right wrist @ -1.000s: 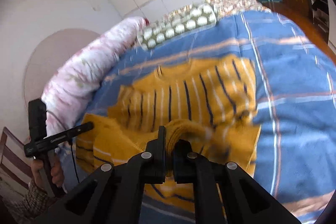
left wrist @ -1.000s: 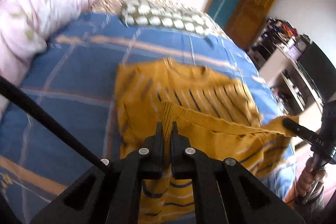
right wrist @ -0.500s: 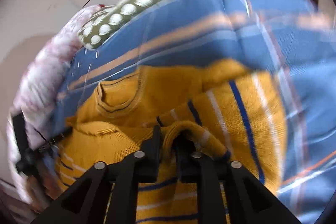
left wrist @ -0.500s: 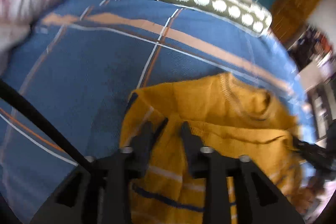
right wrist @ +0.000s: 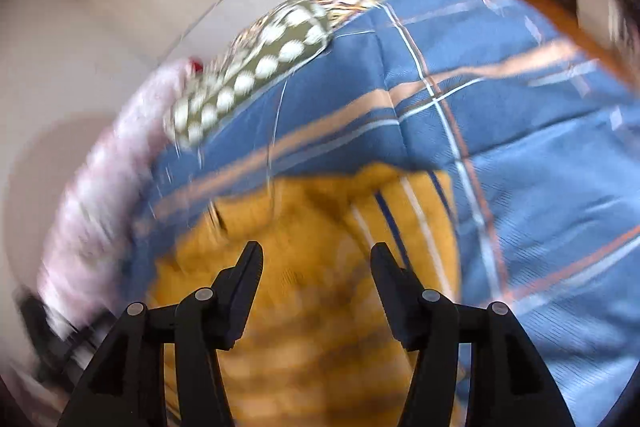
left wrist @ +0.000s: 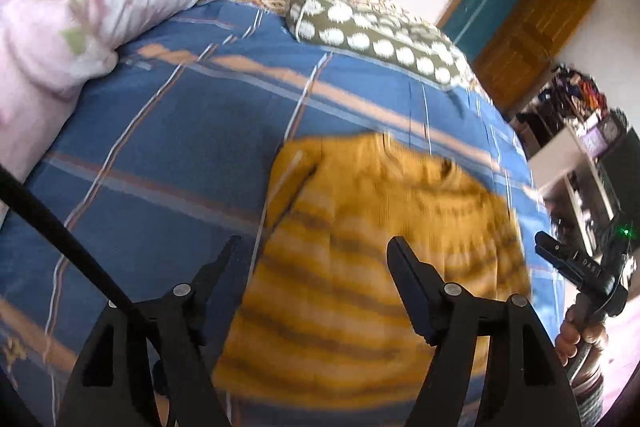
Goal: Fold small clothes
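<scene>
Both grippers' jaws just opened, spread, nothing pinched. Mustard knit sweater (left wrist: pixel 372 267), striped, ribbed, folded, lies beneath left gripper (left wrist: pixel 314 247) and right gripper (right wrist: pixel 316 253) on blue plaid bedspread (left wrist: pixel 160 131).

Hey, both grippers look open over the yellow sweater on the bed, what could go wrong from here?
1. The yellow sweater looks bunched near its collar, so the fold may sit uneven.
2. The left gripper has just been opening with nothing pinched, as has the right gripper; regrasping may catch the blue bedspread.
</scene>
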Tool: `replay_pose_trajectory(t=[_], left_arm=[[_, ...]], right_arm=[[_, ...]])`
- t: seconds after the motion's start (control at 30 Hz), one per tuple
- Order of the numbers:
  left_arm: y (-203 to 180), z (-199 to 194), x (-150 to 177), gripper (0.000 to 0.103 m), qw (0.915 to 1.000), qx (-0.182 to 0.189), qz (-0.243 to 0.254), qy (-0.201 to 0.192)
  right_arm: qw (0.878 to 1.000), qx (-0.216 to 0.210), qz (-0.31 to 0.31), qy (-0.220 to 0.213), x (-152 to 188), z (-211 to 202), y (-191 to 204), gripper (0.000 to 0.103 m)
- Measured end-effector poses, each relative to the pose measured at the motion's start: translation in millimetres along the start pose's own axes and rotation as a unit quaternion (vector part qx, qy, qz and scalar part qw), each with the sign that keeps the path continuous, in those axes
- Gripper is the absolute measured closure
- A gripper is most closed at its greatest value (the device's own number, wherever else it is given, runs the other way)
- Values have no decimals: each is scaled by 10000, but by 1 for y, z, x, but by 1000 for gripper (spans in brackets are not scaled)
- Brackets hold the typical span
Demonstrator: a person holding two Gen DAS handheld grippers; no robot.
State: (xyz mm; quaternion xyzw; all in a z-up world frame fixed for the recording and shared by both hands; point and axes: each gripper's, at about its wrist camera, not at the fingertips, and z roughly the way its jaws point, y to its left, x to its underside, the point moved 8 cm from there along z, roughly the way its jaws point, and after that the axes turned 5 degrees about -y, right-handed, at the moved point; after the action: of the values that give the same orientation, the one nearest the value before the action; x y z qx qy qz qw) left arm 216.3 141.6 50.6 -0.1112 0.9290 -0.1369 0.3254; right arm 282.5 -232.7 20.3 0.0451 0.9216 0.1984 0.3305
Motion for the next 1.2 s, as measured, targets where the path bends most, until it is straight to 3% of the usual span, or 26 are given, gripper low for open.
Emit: replay_pose_trajectory(t=[0.1, 0.2, 0.23, 0.27, 0.3, 0.37, 0.53, 0.6, 0.63, 0.73, 0.83, 1.03, 1.2], left_arm=[[5, -20, 39, 32, 9998, 55, -101, 166], [7, -35, 74, 32, 9991, 134, -278, 294], [7, -36, 81, 32, 9988, 153, -323, 341], [7, -43, 94, 32, 9981, 200, -402, 424], [9, -48, 103, 32, 9977, 234, -450, 452], [10, -60, 118, 32, 9975, 236, -481, 452], [26, -77, 150, 32, 9981, -126, -457, 384], [34, -77, 161, 32, 9977, -321, -427, 407], [37, -76, 165, 32, 9975, -412, -392, 414], [44, -74, 177, 32, 9970, -618, -251, 387], [48, -69, 187, 32, 9960, -778, -154, 415], [42, -73, 193, 32, 9946, -979, 251, 249], [30, -69, 192, 29, 9942, -941, 486, 184]], right_arm=[[9974, 486, -521, 90, 41, -15, -11, 42], [9962, 668, -443, 337, 80, -12, -36, 43], [9962, 645, -407, 423, 89, -9, -41, 51], [9962, 617, -412, 455, 96, -9, -46, 74], [9965, 641, -340, 405, 99, -14, -51, 85], [9972, 596, 57, 450, 101, -26, -67, 93], [9938, 838, 316, 653, 119, -42, -97, 93], [9942, 781, 423, 602, 117, -53, -97, 84], [9948, 787, 405, 510, 116, -62, -93, 79], [9949, 1000, -6, 100, 104, -85, -70, 77], [9956, 814, -441, -176, 96, -93, -34, 77], [9920, 496, -1158, -30, 85, -42, 36, 77], [9929, 488, -996, 437, 65, 29, 44, 77]])
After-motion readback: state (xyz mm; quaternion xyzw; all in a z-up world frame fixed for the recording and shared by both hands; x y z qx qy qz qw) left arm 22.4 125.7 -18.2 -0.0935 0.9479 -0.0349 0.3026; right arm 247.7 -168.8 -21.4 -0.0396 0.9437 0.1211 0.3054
